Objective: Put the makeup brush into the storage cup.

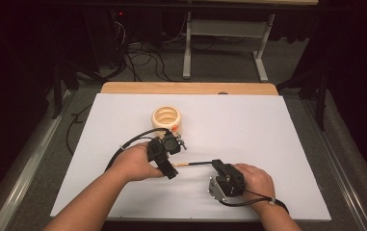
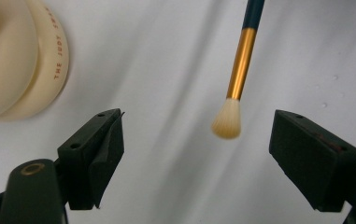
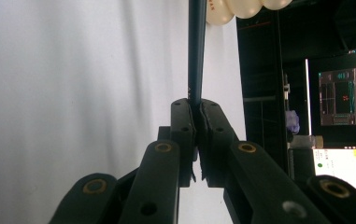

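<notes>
Brush handover above white surface (image 1: 268, 144)
Right claw (image 3: 197, 112) clamped on makeup brush (image 2: 241, 60); left claw (image 2: 196, 135) spread apart around bristles, not touching.

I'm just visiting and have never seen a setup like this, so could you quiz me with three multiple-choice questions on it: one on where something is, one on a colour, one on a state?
1. Where does the cream ribbed holder stand on the white table?
A. beyond the left gripper
B. beside the right hand
C. at the near edge

2. What colour is the metal band of the brush above its bristles?
A. silver
B. gold
C. red

3. How does the right gripper stand?
A. wide open
B. shut on nothing
C. shut on the brush handle

Answers:
1. A: in the high view the holder sits just past the left gripper.
2. B: the left gripper view shows a gold band between the dark handle and pale bristles.
3. C: the right gripper view shows its fingers pressed against the dark handle.
</notes>
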Available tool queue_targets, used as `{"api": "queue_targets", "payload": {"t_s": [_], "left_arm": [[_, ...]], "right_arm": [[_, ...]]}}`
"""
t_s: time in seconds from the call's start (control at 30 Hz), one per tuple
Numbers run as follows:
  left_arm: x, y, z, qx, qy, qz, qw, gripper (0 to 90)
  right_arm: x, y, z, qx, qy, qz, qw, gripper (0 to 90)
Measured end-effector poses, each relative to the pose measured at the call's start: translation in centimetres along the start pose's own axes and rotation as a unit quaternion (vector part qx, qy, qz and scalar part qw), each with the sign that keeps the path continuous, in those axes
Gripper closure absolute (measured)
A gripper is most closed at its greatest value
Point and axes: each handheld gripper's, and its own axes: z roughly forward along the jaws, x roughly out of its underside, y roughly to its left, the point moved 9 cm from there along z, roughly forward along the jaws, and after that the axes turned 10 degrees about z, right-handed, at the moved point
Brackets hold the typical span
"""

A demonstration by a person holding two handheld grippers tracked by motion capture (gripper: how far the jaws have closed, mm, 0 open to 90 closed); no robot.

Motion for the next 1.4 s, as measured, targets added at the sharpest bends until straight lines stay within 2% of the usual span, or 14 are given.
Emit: {"api": "queue_targets", "payload": {"t_s": [0.17, 0.27, 0.6, 0.67, 0.73, 0.87, 0.9, 0.93, 1.03, 1.17, 1.23, 1.33, 1.37, 1.4], "left_arm": [[1.1, 0.1, 0.8, -0.007, -0.002, -0.01, 0.9999, 18.6], [2.0, 0.2, 1.5, -0.01, -0.006, -0.018, 0.9998, 17.7], [3.4, 0.3, 2.4, -0.019, -0.03, -0.032, 0.9989, 17.0], [3.8, 0.4, 2.5, -0.026, -0.045, -0.038, 0.9979, 17.0], [4.0, 0.5, 2.6, -0.033, -0.047, -0.039, 0.9976, 16.6], [4.6, 0.6, 3.0, -0.038, -0.075, -0.061, 0.9946, 16.6], [4.8, 0.6, 3.1, -0.04, -0.095, -0.076, 0.9918, 16.5], [4.8, 0.6, 3.1, -0.04, -0.095, -0.076, 0.9918, 16.4], [5.2, 0.7, 2.8, -0.048, -0.144, -0.102, 0.9832, 16.4], [5.8, 1.1, 2.8, -0.056, -0.184, -0.134, 0.9722, 16.3], [6.0, 1.3, 2.6, -0.058, -0.22, -0.16, 0.9605, 16.0], [6.3, 1.6, 2.7, -0.075, -0.248, -0.18, 0.9489, 14.7], [6.4, 1.6, 2.7, -0.076, -0.255, -0.184, 0.9463, 14.6], [6.5, 1.6, 2.7, -0.08, -0.265, -0.189, 0.942, 14.3]], "right_arm": [[0.1, -0.1, 0.1, 0.001, 0.002, -0.011, 0.9999, 87.5], [0.4, -0.2, 0.3, -0.001, 0.006, -0.01, 0.9999, 87.4], [1.0, 0.0, 0.6, -0.006, 0.017, -0.008, 0.9998, 87.4], [1.0, 0.0, 0.6, -0.006, 0.017, -0.006, 0.9998, 87.4], [1.0, 0.0, 0.6, -0.006, 0.017, -0.006, 0.9998, 87.4], [1.1, 0.0, 0.5, -0.003, 0.019, -0.001, 0.9998, 87.3], [1.0, -0.1, 0.5, -0.001, 0.018, -0.002, 0.9998, 87.3], [1.0, -0.1, 0.5, -0.001, 0.018, -0.002, 0.9998, 87.3], [1.1, -0.1, 0.5, -0.001, 0.017, 0.005, 0.9998, 87.3], [1.1, 0.0, 0.4, -0.003, 0.019, 0.013, 0.9997, 87.4], [1.2, -0.1, 0.4, -0.002, 0.021, 0.016, 0.9997, 87.4], [1.2, -0.2, 0.5, -0.002, 0.019, 0.017, 0.9997, 87.3], [1.3, -0.1, 0.6, -0.002, 0.021, 0.019, 0.9996, 87.3], [1.3, -0.1, 0.6, -0.001, 0.021, 0.02, 0.9996, 87.3]]}}
